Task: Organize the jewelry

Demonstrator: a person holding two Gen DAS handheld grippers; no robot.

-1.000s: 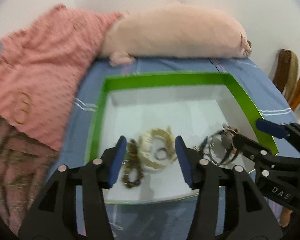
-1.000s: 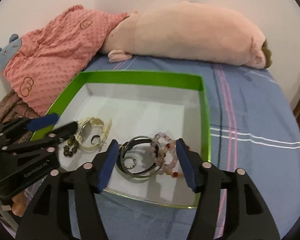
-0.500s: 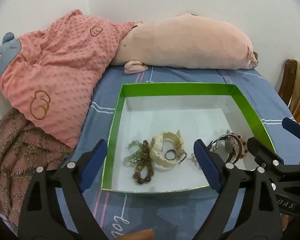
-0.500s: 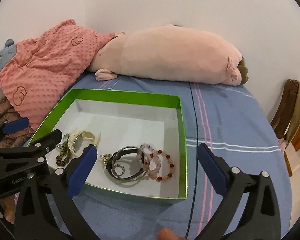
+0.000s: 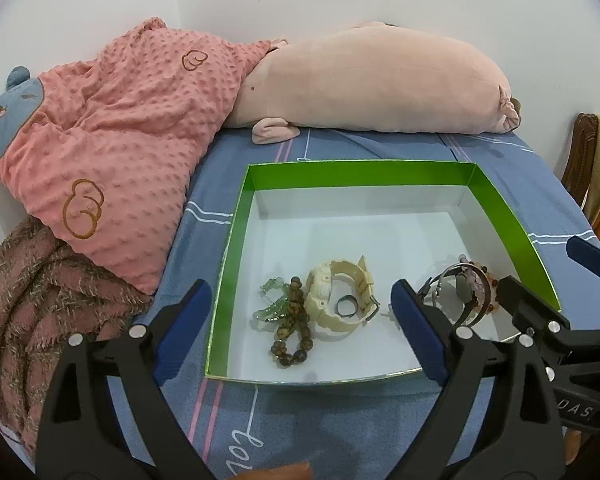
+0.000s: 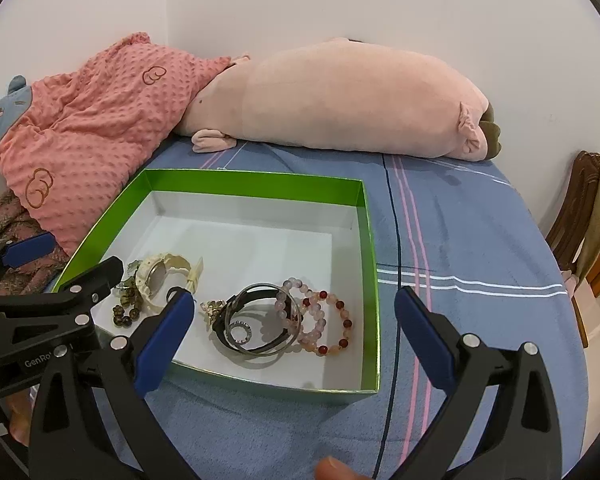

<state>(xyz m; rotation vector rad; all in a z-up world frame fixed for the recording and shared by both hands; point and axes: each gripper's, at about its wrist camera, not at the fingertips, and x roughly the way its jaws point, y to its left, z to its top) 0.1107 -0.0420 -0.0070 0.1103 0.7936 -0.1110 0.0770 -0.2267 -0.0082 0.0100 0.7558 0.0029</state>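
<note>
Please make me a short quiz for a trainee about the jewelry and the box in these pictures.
1. True or false: the cream watch lies inside the green box.
2. In the right wrist view, which piece lies nearest the box's right wall? A. pink and red bead bracelet B. brown bead bracelet C. cream watch
3. Which half of the box's floor is bare, the near half or the far half as seen from the cameras?

Key: 1 true; 2 A; 3 the far half.

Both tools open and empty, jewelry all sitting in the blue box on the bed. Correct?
Not quite: the box is green, not blue, with a white inside; the right wrist view shows it clearly. The rest holds: left tool and right tool are open and empty, and the jewelry, such as the cream watch, lies inside the box on the bed.
</note>
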